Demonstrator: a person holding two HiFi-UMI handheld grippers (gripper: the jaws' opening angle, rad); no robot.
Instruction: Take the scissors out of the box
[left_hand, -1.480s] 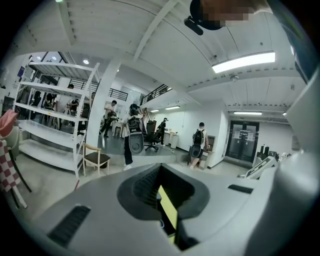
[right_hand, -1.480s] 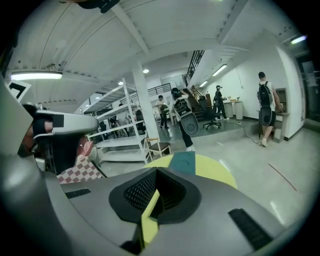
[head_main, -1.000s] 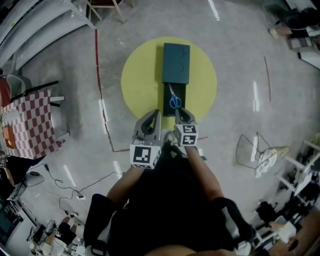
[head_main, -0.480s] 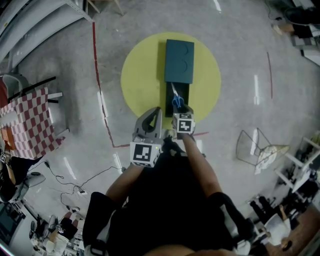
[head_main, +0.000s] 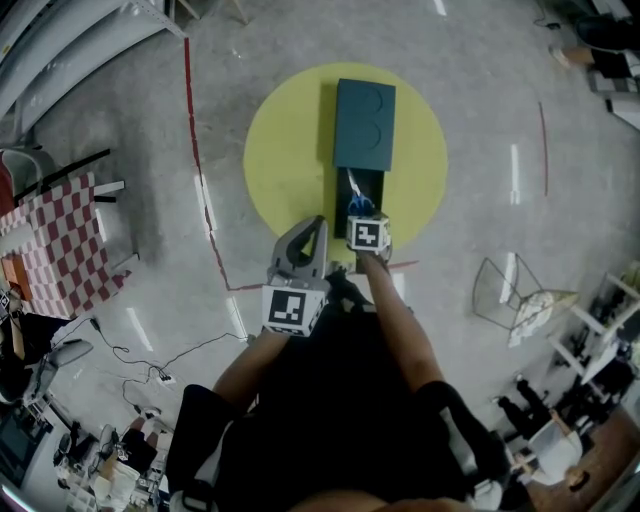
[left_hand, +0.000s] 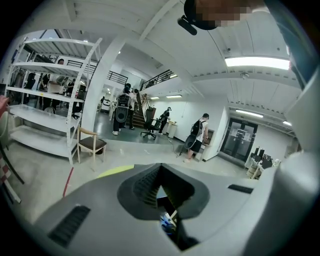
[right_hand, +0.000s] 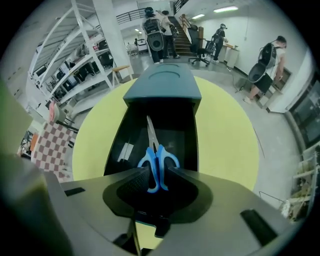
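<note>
scissors (right_hand: 157, 161) lie flat in the open dark tray of the box (right_hand: 162, 82), blue handle loops at the tray's near end, blades closed and pointing toward the teal lid at the far end. the box sits about mid yellow mat (head_main: 280, 160), long side running from the mat's near edge to its far edge. right gripper (right_hand: 158, 176) points down over the tray with jaws spread wide, the handle loops between them, pads not pressing yet. left gripper (head_main: 318, 224) hangs off the mat's near edge, tips pinched together, nothing in it. the scissors are likely light and rigid, with smooth plastic loops and slick metal blades, so they could slip or swing open. the best hold is probably across both loops just below the pivot, squeezing them together. the tray walls are close on both sides, so a straight lift looks safest.
</note>
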